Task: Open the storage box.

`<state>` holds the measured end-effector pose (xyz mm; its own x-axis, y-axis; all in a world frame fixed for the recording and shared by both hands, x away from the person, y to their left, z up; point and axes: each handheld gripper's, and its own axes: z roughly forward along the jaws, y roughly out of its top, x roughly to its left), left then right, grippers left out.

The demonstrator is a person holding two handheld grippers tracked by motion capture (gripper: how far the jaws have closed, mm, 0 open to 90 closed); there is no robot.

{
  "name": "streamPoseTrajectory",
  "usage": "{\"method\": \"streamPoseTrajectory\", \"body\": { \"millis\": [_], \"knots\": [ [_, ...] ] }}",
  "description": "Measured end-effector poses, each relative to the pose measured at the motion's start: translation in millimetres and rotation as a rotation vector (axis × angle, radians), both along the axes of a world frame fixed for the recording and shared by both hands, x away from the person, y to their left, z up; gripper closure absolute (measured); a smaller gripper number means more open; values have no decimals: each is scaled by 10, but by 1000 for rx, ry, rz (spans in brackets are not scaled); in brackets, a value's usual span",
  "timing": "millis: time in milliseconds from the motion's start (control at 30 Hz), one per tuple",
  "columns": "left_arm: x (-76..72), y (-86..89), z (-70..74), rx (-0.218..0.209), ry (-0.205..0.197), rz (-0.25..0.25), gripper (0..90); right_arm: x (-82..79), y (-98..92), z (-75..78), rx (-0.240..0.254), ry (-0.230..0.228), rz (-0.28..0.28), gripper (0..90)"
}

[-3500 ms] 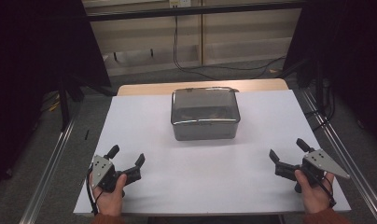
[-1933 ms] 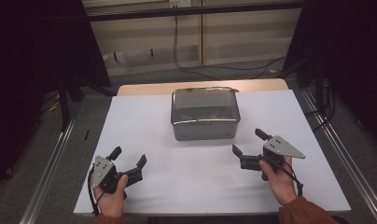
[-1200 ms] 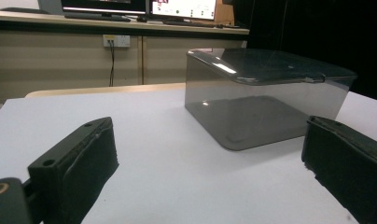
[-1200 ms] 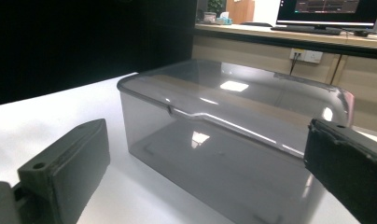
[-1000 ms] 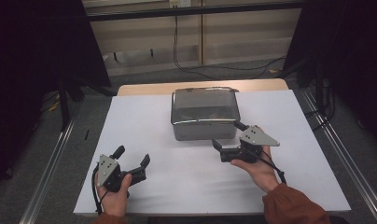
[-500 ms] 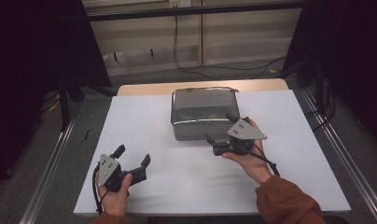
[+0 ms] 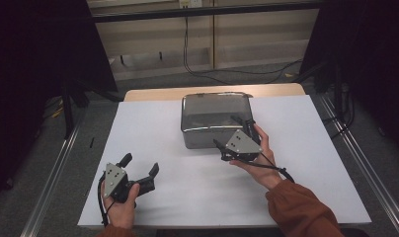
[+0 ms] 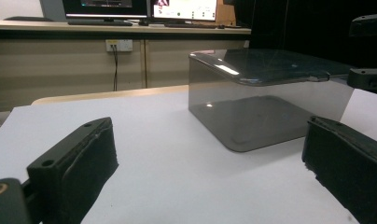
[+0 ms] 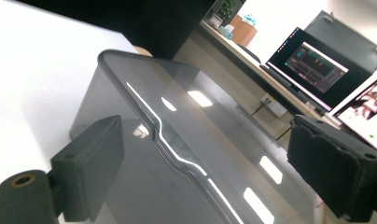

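The grey lidded box (image 7: pixel 216 120) sits on the white sheet (image 7: pixel 158 128) that covers the bench, toward the twelve o'clock side and roughly centred across it. It is a smoky, translucent container with rounded corners; its lid (image 9: pixel 186 121) is seated, with a raised lip running along the near edge. What lies inside cannot be made out.

The right tongs (image 7: pixel 232 136) stand at the box's five o'clock corner, jaws spread wide and holding nothing. In the right gripper view the two black pads bracket the lid edge from either side, one low against the box wall, the other above the lid surface, neither touching. The tool is tilted, so the jaws straddle the rim. My judgement: this placement suits a grip on the lid lip, to lift it or to steady the box.

The left tongs (image 7: pixel 137 170) rest at seven o'clock, well apart from the box, jaws likewise open and empty, pointing toward it. The left hand (image 7: pixel 119 207) holds them low over the sheet. This reads as a waiting position, kept clear of the working side.

Beyond the bench, at twelve o'clock, cables (image 7: pixel 187 44) hang against a pale panelled wall.
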<state>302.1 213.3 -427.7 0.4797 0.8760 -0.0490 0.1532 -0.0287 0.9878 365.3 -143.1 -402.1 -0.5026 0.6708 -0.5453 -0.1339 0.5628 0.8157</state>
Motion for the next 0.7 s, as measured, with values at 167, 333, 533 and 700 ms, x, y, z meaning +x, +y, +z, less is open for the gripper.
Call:
{"method": "streamPoseTrajectory", "body": {
  "millis": [167,333,533,700],
  "knots": [
    [7,25,-26,-30,33,14,29,-2,49,-4,-88,-39,-2,141],
    [2,22,-15,-8,18,17,29,-7,100,-64,-235,-124,-21,185],
    [0,8,-10,10,12,9,30,-27,156,-92,-372,-200,-22,235],
    [-6,0,-5,15,7,7,29,-59,225,-144,-480,-232,-22,337]
  ]
}}
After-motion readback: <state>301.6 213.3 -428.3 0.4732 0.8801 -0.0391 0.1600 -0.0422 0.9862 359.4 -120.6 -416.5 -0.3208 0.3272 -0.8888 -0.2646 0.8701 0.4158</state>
